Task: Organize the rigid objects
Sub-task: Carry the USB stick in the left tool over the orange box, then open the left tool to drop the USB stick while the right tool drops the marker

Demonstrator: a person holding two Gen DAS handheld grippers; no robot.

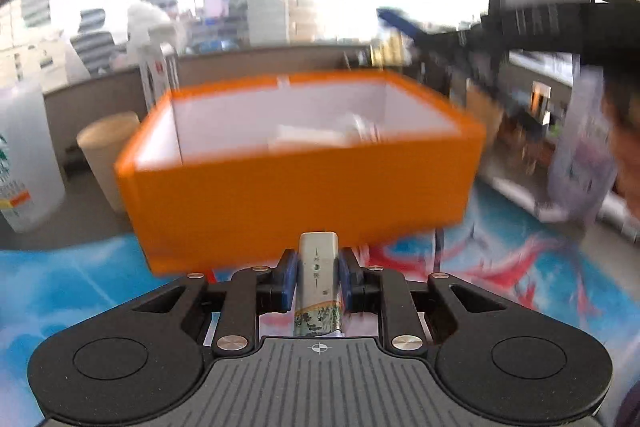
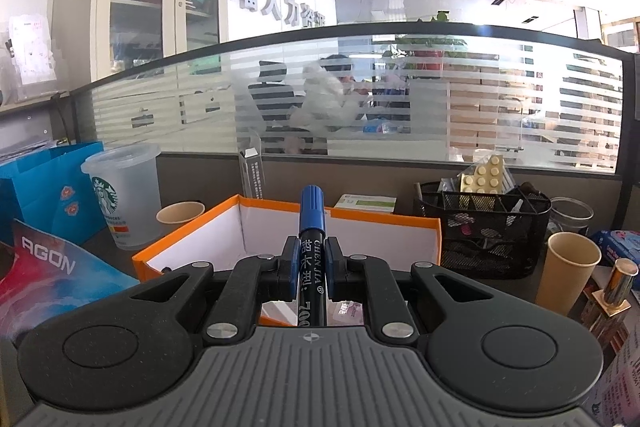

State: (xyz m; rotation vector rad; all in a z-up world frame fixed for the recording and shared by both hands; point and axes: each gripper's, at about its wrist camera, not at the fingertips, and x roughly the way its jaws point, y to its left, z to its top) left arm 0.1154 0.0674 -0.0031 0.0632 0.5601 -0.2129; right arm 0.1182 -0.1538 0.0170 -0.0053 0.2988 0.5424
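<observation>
Both tools are loaded as I look down their fingers. On my left tool [image 1: 319, 277] the blue pads [image 1: 289, 277] are pinched against a small silver-white tin [image 1: 319, 283] with a painted landscape band near its lower end; it stands upright between the pads, its top poking out past them. Ahead of it, blurred in this view, sits the orange box [image 1: 296, 183], open-topped with a white lining, resting on a blue and red printed mat [image 1: 56, 291] on the counter. Something pale lies inside the box, but I cannot make out what. A paper cup [image 1: 106, 155] stands just left of the box, and a frosted plastic cup [image 1: 24, 163] farther left.

My right tool [image 2: 311, 261] is clamped on a marker [image 2: 311, 227] with a blue cap and a black barrel printed "CHEN JIA"; the capped end points forward, over the near edge of the orange box [image 2: 192, 239]. From this side I see the box's white inner walls and orange rim. Left of it are a paper cup [image 2: 180, 214], the Starbucks cup [image 2: 122, 195] and a blue paper bag [image 2: 48, 187]. To the right, a black mesh organizer [image 2: 484, 231] stands beside the box, with another paper cup [image 2: 570, 273] near it and a gold lipstick [image 2: 618, 287] at the edge.
</observation>
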